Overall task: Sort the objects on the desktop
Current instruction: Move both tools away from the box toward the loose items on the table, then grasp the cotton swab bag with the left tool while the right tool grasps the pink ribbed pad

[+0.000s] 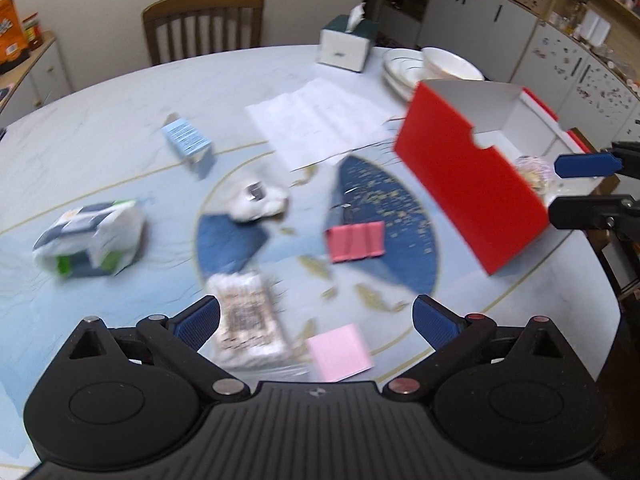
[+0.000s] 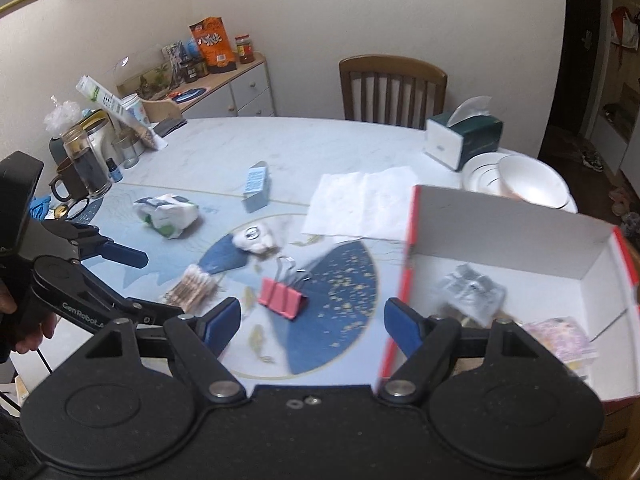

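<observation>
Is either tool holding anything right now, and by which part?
Nothing is held. The left tool and right tool are both open and empty above the table.

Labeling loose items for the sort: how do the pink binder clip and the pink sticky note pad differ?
The pink binder clip is bulky, darker salmon-pink, with wire handles that show in the right wrist view; the pink sticky note pad is flat, square and paler. The clip sits mid-table on the blue pattern; the pad lies nearer the left tongs. Both are pink, loose on the table, outside the red box.

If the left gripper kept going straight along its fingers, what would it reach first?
Probably the clear packet of cotton swabs, lying just ahead between the open left gripper fingers; the pink sticky notes lie beside it. Depth is uncertain.
</observation>
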`<action>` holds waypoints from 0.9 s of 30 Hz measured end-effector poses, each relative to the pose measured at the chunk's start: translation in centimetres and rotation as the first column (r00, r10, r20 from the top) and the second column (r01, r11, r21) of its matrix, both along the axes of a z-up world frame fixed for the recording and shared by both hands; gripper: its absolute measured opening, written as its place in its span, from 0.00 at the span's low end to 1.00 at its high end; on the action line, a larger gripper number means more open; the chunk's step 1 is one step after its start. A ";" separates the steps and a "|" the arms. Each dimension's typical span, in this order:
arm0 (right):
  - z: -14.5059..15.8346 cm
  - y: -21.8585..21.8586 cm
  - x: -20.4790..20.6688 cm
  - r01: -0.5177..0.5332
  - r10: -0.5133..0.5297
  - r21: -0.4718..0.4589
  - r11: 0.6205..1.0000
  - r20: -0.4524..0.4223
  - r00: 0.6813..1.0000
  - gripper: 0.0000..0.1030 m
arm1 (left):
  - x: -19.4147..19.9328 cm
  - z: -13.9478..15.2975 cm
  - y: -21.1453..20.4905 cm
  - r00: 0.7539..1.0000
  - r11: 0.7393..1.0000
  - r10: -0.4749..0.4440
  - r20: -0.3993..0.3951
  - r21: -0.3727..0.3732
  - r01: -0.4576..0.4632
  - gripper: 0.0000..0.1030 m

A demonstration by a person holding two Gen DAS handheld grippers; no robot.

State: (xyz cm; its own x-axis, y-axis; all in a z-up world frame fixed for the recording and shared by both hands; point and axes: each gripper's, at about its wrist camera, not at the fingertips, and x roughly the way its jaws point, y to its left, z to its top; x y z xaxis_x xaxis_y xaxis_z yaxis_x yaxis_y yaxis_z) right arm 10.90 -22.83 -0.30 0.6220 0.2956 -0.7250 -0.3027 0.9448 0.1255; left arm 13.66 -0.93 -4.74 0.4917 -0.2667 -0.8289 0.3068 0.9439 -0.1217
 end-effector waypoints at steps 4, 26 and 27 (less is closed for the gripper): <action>-1.2 2.1 -0.1 -0.003 0.003 0.002 1.000 -0.031 1.000 0.76 | 0.1 -0.8 1.7 0.999 0.999 0.034 0.013 0.014 -0.034 1.00; -8.6 12.3 -0.5 0.038 -0.049 -0.089 0.995 -0.127 0.991 0.76 | 3.1 -5.4 3.6 0.999 0.995 0.044 0.012 0.094 -0.045 1.00; -8.9 12.5 -0.4 0.043 -0.056 -0.094 0.995 -0.131 0.990 0.76 | 3.2 -5.6 3.5 0.999 0.994 0.042 0.010 0.097 -0.043 1.00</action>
